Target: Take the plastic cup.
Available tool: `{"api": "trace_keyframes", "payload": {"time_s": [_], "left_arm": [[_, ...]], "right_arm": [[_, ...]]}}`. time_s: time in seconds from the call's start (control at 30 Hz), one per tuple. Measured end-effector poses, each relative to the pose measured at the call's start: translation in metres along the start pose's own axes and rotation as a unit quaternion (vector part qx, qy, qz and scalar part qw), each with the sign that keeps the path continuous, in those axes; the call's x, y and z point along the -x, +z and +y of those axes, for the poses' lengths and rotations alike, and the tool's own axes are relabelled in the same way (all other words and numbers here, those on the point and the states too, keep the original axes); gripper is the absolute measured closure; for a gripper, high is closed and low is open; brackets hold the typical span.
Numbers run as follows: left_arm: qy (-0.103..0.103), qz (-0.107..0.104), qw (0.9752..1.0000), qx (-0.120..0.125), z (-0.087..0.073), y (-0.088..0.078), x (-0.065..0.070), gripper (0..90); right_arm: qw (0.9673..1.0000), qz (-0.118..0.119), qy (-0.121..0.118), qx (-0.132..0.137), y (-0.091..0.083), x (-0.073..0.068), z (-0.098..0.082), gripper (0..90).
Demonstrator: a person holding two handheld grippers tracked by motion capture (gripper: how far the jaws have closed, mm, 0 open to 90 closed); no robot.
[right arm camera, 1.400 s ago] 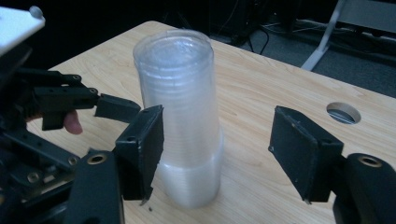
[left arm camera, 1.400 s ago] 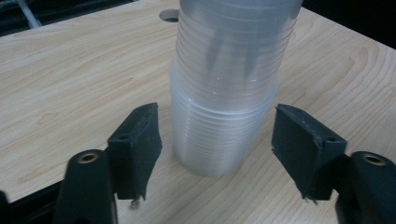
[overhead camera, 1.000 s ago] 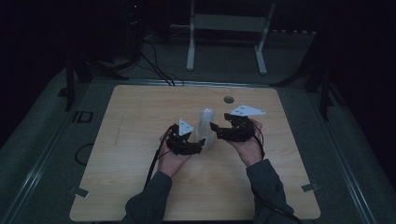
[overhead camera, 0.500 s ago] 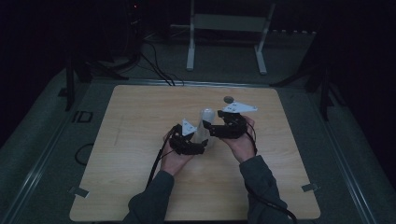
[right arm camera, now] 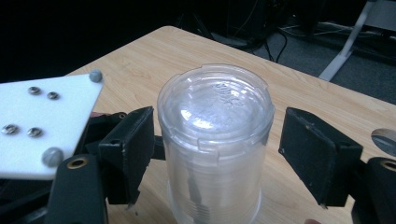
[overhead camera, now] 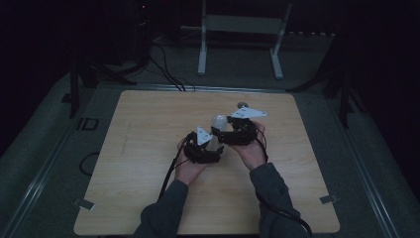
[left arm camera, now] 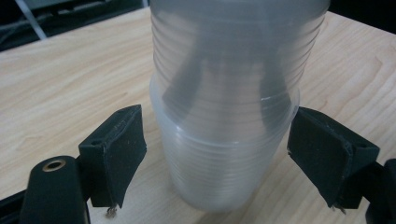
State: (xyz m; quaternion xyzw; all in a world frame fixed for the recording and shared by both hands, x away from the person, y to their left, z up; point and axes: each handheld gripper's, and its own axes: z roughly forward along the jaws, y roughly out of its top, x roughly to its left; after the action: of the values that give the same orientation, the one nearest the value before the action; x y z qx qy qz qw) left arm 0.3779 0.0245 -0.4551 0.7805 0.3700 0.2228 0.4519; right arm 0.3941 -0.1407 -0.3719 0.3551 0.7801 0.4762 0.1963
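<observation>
A stack of clear ribbed plastic cups [overhead camera: 218,121] stands on the wooden table [overhead camera: 148,129] between both hands. In the left gripper view the stack [left arm camera: 224,70] rests on the wood, and my left gripper [left arm camera: 219,121] is open around its lower part, one jaw close on each side. In the right gripper view the stack's closed top end [right arm camera: 215,107] faces up, and my right gripper [right arm camera: 219,126] straddles it just below, open, with a narrow gap on the right side. From above, the left gripper [overhead camera: 213,148] and right gripper [overhead camera: 223,134] meet at the stack.
A small dark round object [overhead camera: 242,104] lies on the table just behind the right gripper; it appears as a shiny disc [right arm camera: 385,140] at the right edge of the right gripper view. A white metal stand [overhead camera: 237,25] and cables sit on the floor beyond the table.
Both grippers have closed in on the cup stack from either side. The right one moved left and the left one moved slightly toward it, so their jaws now straddle it.
</observation>
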Motion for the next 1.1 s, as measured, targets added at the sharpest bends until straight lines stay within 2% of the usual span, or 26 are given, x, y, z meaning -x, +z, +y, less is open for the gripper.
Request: {"api": "trace_keyframes", "payload": {"time_s": [0.17,0.47,0.67,1.1], "left_arm": [[0.005,0.007,0.9999,0.007,-0.0002,0.0029,0.0033,20.1],[0.006,0.007,0.9999,0.008,-0.0012,0.0057,0.0043,21.9],[0.003,0.01,0.9999,0.012,-0.0022,0.0072,0.0052,22.4],[0.009,0.017,0.9997,0.013,-0.0042,0.0081,0.0063,22.7]], "right_arm": [[1.0,0.001,-0.002,0.0,0.0026,-0.0003,0.0019,26.3],[1.0,-0.001,-0.008,-0.004,0.0075,-0.0019,0.0025,27.3],[1.0,0.001,-0.009,0.0,0.0075,-0.0014,0.003,36.7],[1.0,0.001,-0.004,0.004,0.0062,0.0003,0.0035,37.9]]}}
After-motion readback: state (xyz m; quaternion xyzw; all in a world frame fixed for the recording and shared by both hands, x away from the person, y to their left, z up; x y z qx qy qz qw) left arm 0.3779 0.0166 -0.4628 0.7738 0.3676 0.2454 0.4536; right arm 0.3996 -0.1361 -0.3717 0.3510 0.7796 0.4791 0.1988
